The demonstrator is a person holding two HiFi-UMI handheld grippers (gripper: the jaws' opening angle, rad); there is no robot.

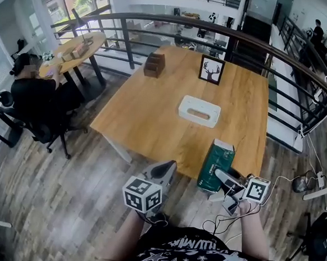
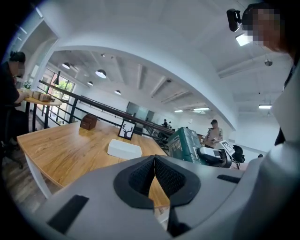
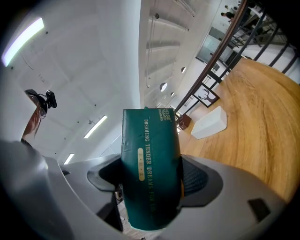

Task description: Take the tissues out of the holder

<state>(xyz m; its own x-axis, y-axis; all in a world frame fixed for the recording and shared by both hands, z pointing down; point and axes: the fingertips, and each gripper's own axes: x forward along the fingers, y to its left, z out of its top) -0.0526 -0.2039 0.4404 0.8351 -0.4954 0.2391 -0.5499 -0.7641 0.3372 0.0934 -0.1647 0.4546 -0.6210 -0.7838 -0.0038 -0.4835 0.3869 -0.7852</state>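
Steep overhead view; holder (image 1: 200, 111) shared

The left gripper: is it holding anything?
No, the left gripper has its jaws pressed together with nothing between them in its own view.

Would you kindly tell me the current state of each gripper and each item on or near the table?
Left gripper: shut, holding nothing.
Right gripper: shut on the green tissue pack.
Green tissue pack: gripped between the jaws, outside the holder.
White tissue holder: lying flat on the table, slot facing up.
Deer picture frame: standing upright.
Brown box: resting on the table's far side.
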